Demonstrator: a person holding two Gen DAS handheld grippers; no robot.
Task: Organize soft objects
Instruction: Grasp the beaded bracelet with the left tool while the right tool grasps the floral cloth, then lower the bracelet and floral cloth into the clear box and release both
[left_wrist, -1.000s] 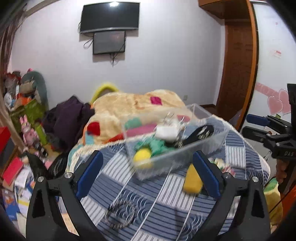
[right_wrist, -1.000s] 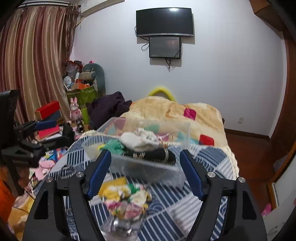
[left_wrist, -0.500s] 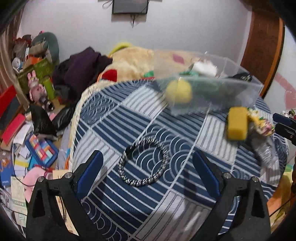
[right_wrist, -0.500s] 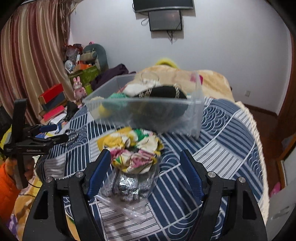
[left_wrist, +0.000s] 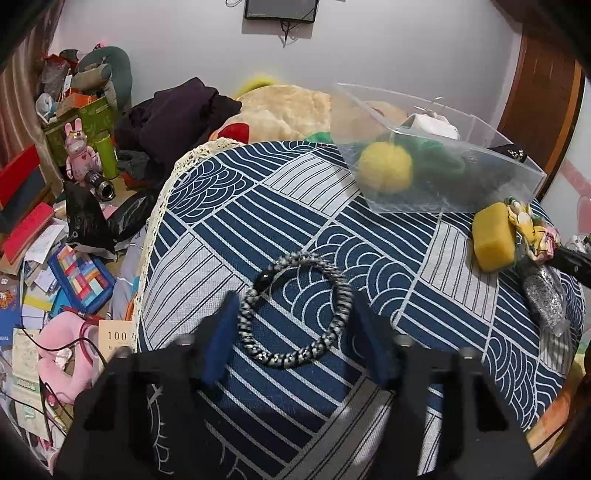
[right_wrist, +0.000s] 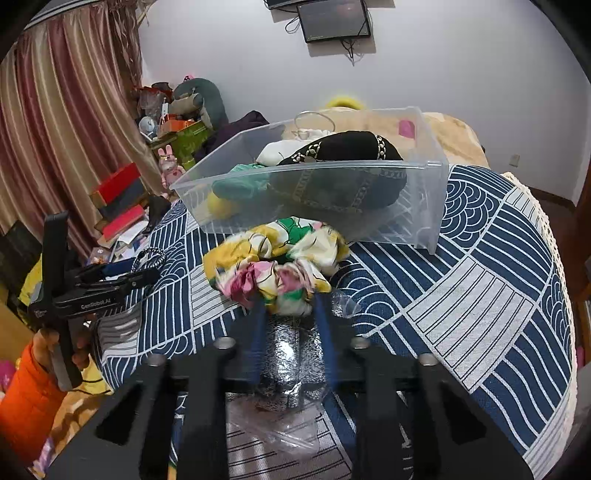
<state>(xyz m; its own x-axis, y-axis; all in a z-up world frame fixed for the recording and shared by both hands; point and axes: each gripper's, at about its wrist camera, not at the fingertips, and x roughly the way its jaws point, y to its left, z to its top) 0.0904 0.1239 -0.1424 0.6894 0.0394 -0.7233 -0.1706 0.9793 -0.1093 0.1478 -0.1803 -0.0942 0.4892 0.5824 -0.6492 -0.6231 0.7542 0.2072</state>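
A black-and-white braided ring (left_wrist: 295, 310) lies on the blue patterned tablecloth (left_wrist: 229, 225). My left gripper (left_wrist: 295, 325) is open, its fingers on either side of the ring, low over the cloth. A floral scrunchie (right_wrist: 275, 264) lies in front of the clear bin (right_wrist: 424, 206). My right gripper (right_wrist: 290, 306) has closed in on the scrunchie's near edge, over a glittery silver item in a plastic bag (right_wrist: 284, 354). A yellow sponge (left_wrist: 493, 236) lies beside the scrunchie (left_wrist: 528, 225). The bin (left_wrist: 517, 162) holds a yellow pompom (left_wrist: 386, 166), green, white and black soft items.
The table's lace-trimmed left edge (left_wrist: 155, 236) drops to a floor littered with books, toys and bags (left_wrist: 66, 240). A bed with a beige blanket (left_wrist: 288, 107) stands behind the table. The left gripper and the hand holding it show in the right wrist view (right_wrist: 110, 275).
Both grippers moved down and forward toward the table. The left now straddles the braided ring. The right narrowed its fingers around the scrunchie's near edge.
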